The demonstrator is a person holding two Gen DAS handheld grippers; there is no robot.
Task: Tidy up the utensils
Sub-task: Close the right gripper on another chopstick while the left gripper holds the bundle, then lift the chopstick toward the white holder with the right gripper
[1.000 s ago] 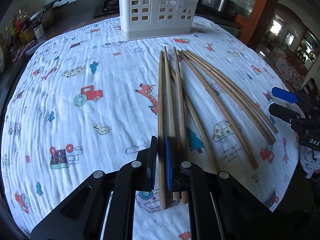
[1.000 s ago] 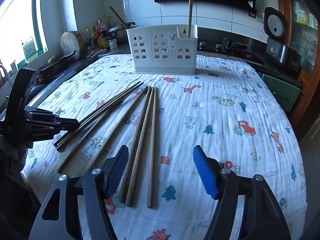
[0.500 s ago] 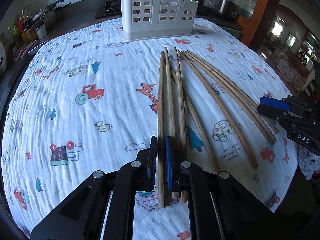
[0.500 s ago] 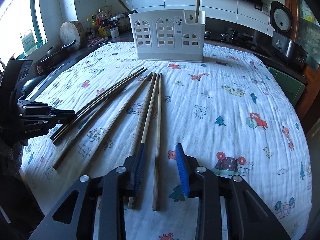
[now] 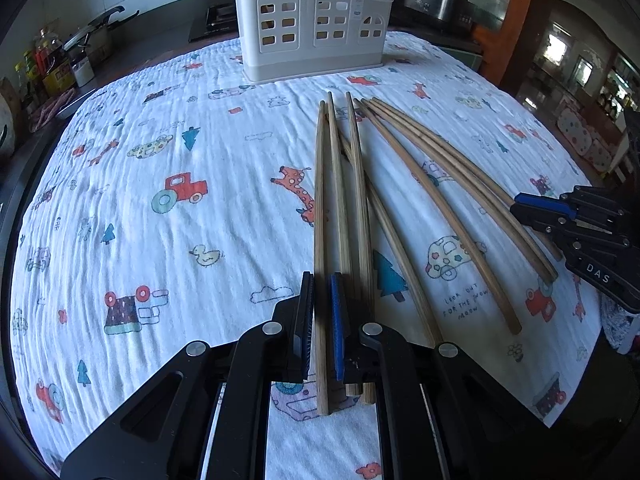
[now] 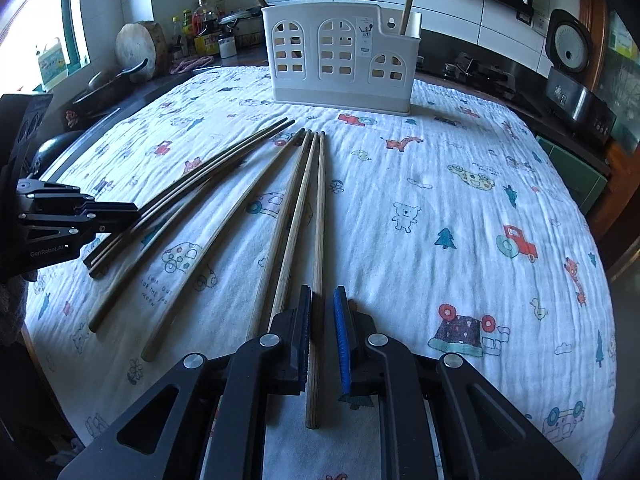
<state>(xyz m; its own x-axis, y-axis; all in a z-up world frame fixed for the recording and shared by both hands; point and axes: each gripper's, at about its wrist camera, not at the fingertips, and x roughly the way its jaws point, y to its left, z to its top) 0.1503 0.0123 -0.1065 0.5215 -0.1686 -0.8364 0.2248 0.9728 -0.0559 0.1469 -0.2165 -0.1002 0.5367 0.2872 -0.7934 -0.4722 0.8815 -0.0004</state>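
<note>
Your left gripper [image 5: 320, 320] sits low at the near end of the chopsticks [image 5: 340, 208], pointing along them, its 2 fingers drawn in close on either side of the leftmost stick, though whether the pads actually touch it cannot be told. Your right gripper [image 6: 322, 328] lies the same way, its 2 blue-padded fingers [image 6: 342, 340] narrowed around the near end of 1 chopstick, with a sliver of gap on the right side. Each wrist view catches the other gripper side-on at the frame edge, reaching in over the near ends of the outer chopsticks.
</note>
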